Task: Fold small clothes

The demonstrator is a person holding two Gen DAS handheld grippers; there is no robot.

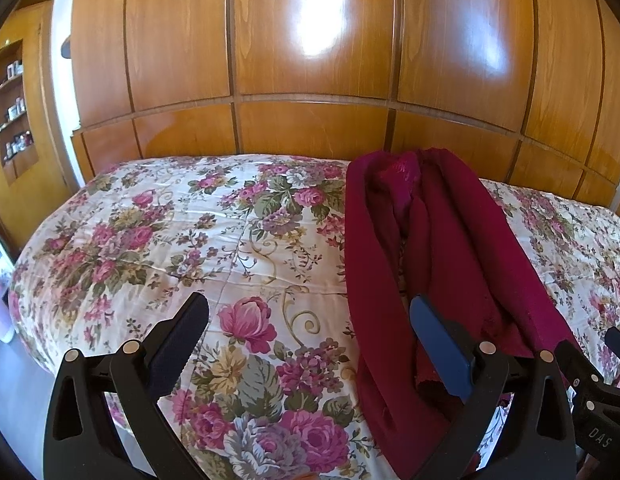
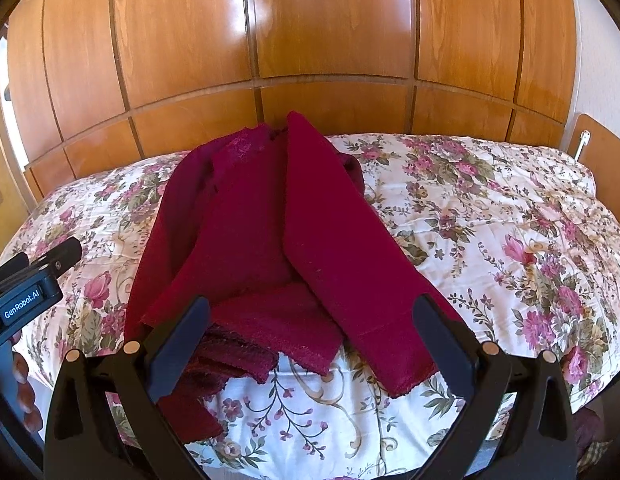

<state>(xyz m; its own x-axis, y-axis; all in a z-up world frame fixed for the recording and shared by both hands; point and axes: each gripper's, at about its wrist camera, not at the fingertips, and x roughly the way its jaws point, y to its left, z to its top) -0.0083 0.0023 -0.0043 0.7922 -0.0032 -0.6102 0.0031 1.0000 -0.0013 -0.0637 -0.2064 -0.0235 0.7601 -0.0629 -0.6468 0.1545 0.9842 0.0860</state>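
A dark red knitted garment [image 2: 270, 232] lies lengthwise on the flowered bedspread [image 2: 489, 232], its long flaps folded over one another toward the near edge. My right gripper [image 2: 310, 312] stands open just above the garment's near end, with nothing between its fingers. In the left wrist view the same garment [image 1: 441, 240] runs along the right side. My left gripper [image 1: 310, 312] is open over the bedspread [image 1: 190, 240], and its right finger [image 1: 433, 336] hovers over the garment's left fold. The left gripper's body [image 2: 26, 284] shows at the left edge of the right wrist view.
A glossy wooden wardrobe wall [image 1: 310, 60] rises directly behind the bed. Shelves with small bottles [image 1: 14, 120] sit at the far left. A wooden headboard piece [image 2: 597, 148] stands at the right. A person's fingers [image 2: 24, 392] hold the left gripper's handle.
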